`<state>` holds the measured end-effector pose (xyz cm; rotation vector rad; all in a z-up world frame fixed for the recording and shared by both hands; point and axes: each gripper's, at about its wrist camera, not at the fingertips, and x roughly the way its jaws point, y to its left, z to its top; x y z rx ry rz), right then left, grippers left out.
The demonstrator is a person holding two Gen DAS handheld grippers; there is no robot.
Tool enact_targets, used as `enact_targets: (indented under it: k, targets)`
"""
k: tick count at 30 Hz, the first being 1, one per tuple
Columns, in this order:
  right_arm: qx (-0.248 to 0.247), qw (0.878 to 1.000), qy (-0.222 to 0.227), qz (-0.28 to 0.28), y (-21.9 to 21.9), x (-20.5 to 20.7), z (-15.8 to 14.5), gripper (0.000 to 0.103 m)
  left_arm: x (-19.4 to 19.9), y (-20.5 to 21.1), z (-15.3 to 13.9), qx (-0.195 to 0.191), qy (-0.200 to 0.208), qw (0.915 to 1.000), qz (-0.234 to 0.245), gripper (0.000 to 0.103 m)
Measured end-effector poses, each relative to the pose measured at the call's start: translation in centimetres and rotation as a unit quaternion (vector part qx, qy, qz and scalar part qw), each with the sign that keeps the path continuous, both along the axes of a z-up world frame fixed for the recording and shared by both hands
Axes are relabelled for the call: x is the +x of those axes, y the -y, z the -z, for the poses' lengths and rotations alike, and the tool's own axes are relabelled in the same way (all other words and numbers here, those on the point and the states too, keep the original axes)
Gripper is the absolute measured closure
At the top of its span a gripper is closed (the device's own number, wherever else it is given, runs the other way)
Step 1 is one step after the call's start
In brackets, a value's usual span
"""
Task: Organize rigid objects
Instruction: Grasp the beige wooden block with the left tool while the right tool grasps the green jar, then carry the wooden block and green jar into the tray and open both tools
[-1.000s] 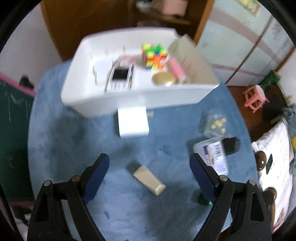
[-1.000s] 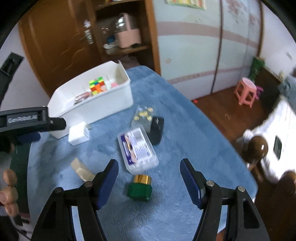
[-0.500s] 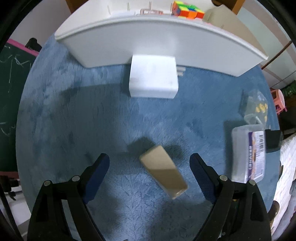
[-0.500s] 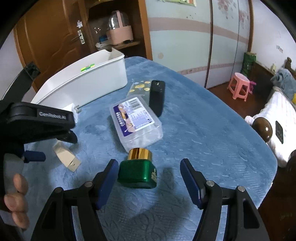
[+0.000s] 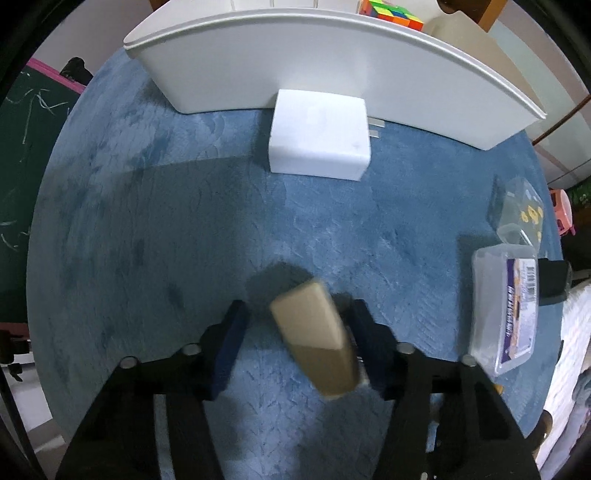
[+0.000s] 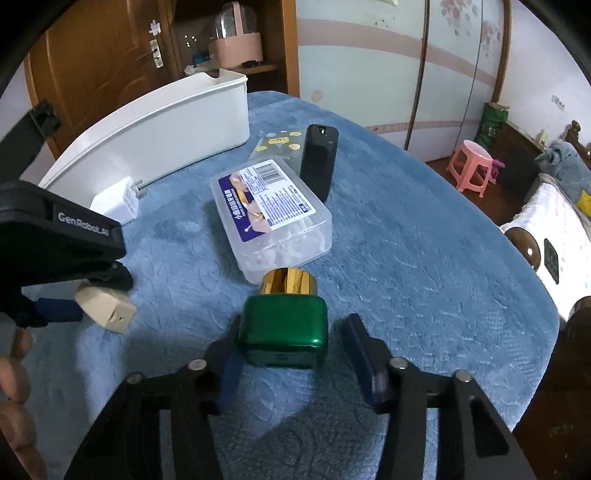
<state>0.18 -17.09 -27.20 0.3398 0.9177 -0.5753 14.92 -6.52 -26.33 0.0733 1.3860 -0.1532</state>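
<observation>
A beige block (image 5: pixel 314 332) lies on the blue cloth between the fingers of my left gripper (image 5: pixel 299 310), which points steeply down. Its jaws are closing: the right finger is at the block, while a gap shows at the left pad (image 5: pixel 232 332). The right wrist view shows the same block (image 6: pixel 105 308) at the left gripper's tips. My right gripper (image 6: pixel 294 323) straddles a green bottle (image 6: pixel 282 332) with a gold cap, lying on its side. These jaws are closing too: the left pad (image 6: pixel 231 363) is at the bottle, and a gap remains on the right.
A white bin (image 5: pixel 332 55) with a colour cube (image 5: pixel 391 11) stands at the back, a white charger (image 5: pixel 319 136) against its wall. A clear labelled box (image 6: pixel 273 218), a black device (image 6: pixel 317 162) and a clear bag (image 6: pixel 277 144) lie mid-table. The table edge runs at the right.
Both grippers came down to the cloth. The left jaws narrowed around the beige block, which has tilted. The right jaws narrowed around the green bottle.
</observation>
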Motion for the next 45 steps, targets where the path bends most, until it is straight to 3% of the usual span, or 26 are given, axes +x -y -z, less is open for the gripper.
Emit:
enact_targets:
  k: [2,4,9,17,26,30,36,41,43,45]
  targets:
    - [0.006,1.0,0.006,-0.009,-0.1,0.0,-0.1,0.063,-0.4,-0.1,-0.1,-0.01,-0.002,0.9999,0.005,0.059]
    - [0.0,1.0,0.004,-0.012,-0.2,0.0,-0.1,0.063,-0.9,-0.1,-0.2,-0.017,0.001,0.9998,0.014,0.069]
    - [0.001,1.0,0.012,-0.021,0.0,-0.5,-0.3,0.063,-2.1,-0.5,-1.5,-0.065,0.018,0.9966,0.048,0.073]
    - [-0.007,0.998,0.05,-0.031,0.3,-1.3,-3.3,0.063,-2.4,-3.5,-8.5,-0.13,0.081,0.985,0.079,0.073]
    - [-0.01,0.989,0.126,-0.072,1.2,0.8,-12.7,0.063,0.4,-4.3,-17.9,-0.123,0.131,0.9819,0.059,0.073]
    - [-0.006,0.98,0.166,-0.111,2.7,3.7,-19.1,0.063,3.6,-4.6,-23.3,-0.098,0.177,0.9772,0.065,0.073]
    - [0.001,0.966,0.204,-0.158,5.5,10.1,-27.0,0.063,8.5,-3.6,-28.2,-0.074,0.224,0.9695,0.068,0.073]
    - [0.003,0.963,0.204,-0.176,7.5,16.7,-28.9,0.063,13.3,-0.7,-27.0,-0.036,0.238,0.9667,0.087,0.072]
    - [-0.002,0.965,0.19,-0.18,7.8,19.6,-27.5,0.063,16.0,0.8,-24.3,-0.012,0.219,0.9713,0.091,0.072]
    - [0.018,0.969,0.162,-0.186,8.2,22.5,-24.8,0.063,18.5,2.0,-21.0,-0.011,0.2,0.975,0.096,0.072]
